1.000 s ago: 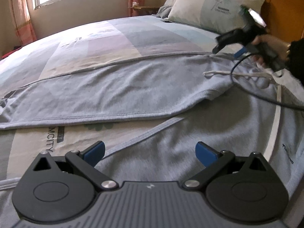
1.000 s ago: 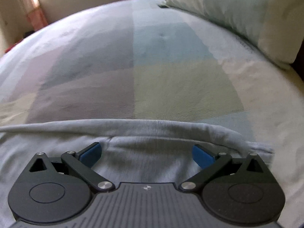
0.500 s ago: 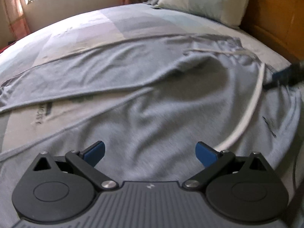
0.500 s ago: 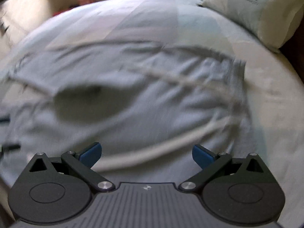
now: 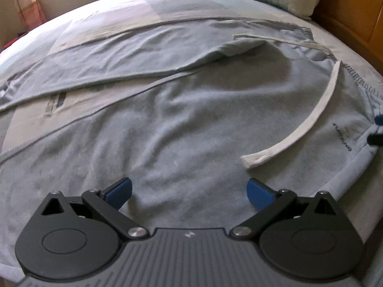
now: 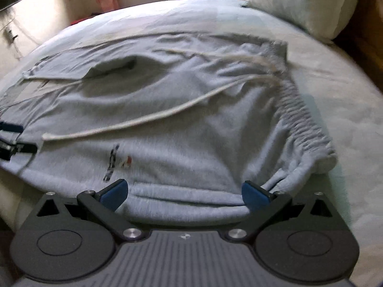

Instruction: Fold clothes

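Light grey sweatpants (image 5: 191,110) lie spread on the bed, legs running to the left and the gathered waistband (image 6: 304,119) to the right. A white drawstring (image 5: 311,122) curls across the hip area, and it shows as a long drawstring (image 6: 148,119) in the right wrist view. My left gripper (image 5: 189,193) hovers open over the near pant leg, holding nothing. My right gripper (image 6: 183,192) is open at the near edge of the pants by the waistband, with the fabric hem between its blue fingertips (image 6: 253,195). Part of the left gripper (image 6: 12,141) shows at that view's left edge.
The bed (image 5: 115,19) has a pastel block-pattern sheet. A pillow (image 6: 306,2) lies at the head by a wooden headboard (image 5: 354,19). Curtains and a window wall stand beyond the far side. The bed's near edge runs just under both grippers.
Both grippers have pulled back toward the near edge of the bed. The right one swung from the far waistband side to the near hem. The pants lie where they were.
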Tool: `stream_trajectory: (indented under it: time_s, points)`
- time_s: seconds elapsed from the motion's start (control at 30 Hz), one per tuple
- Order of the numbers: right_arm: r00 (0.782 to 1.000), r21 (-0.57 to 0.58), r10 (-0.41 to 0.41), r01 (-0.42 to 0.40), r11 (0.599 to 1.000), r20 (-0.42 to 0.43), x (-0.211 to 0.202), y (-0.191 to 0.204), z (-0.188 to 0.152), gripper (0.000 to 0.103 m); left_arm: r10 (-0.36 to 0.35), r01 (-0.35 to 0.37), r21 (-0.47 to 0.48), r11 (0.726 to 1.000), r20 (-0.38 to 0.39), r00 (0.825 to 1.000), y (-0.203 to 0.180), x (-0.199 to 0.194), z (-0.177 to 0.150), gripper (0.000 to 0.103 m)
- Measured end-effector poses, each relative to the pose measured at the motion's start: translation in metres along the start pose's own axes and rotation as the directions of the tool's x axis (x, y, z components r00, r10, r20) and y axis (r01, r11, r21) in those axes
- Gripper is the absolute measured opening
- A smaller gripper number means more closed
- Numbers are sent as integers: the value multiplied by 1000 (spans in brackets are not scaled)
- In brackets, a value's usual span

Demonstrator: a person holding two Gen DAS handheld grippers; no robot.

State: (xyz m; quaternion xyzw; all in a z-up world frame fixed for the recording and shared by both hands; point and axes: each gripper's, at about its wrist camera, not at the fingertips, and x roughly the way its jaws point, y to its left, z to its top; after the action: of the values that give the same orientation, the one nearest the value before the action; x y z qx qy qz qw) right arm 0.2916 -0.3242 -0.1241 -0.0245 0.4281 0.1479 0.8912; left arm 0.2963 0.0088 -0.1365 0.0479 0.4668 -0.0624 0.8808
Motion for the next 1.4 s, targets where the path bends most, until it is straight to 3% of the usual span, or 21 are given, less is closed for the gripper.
stream_trajectory:
  time_s: [0.07,0.17,0.3,0.37,0.43,0.5,0.6,0.67,0.8,0.9,1.0,1.13,1.27,1.4]
  points:
    - [999,-3,-38,38,999,37,-3,2,5,103,-9,8,25,1000,21,1000,-10,-4,5,102]
    - [997,0,-77,77,997,15,11,-1,7,103,-27,26,49,998,28,999,-26,-3,9,102]
    - [994,-15,-112,112,994,17,21,-2,-6,103,-24,25,62,998,-28,999,-38,10,0,102]
    - [993,-10,-110,111,994,39,18,-2,-10,103,-29,30,76,997,-16,999,-38,7,-4,102]
    - [992,-11,-111,112,994,54,18,-3,-13,103,-45,47,67,997,-39,998,-36,5,5,102]
    - [991,-7,-115,116,993,65,19,-3,-14,103,-92,92,43,995,-10,996,-37,-1,22,102]
    - [990,-4,-120,120,993,79,21,-4,-15,103,-204,203,24,979,33,978,-50,-3,49,102]
    - [989,-2,-121,122,993,88,22,-4,-16,103,-291,290,24,957,46,956,-68,5,66,102]
    - [988,-3,-118,118,993,97,21,-4,-18,103,-393,393,13,920,28,919,-98,37,88,102]
    - [988,-4,-113,114,994,103,21,-5,-18,103,-434,434,-41,900,-4,901,-106,65,96,102]
    - [988,-5,-112,113,994,107,21,-5,-20,103,-424,425,-46,904,39,905,-100,77,100,102]
    - [988,-2,-108,109,994,108,21,-5,-19,103,-325,327,-89,941,37,945,-86,76,116,102]
    - [987,0,-110,111,994,114,21,-4,-21,103,-331,339,-136,931,74,941,-63,47,109,102]
    - [987,-2,-115,116,993,116,21,-3,-21,103,-252,263,-99,960,107,962,-55,11,80,102]
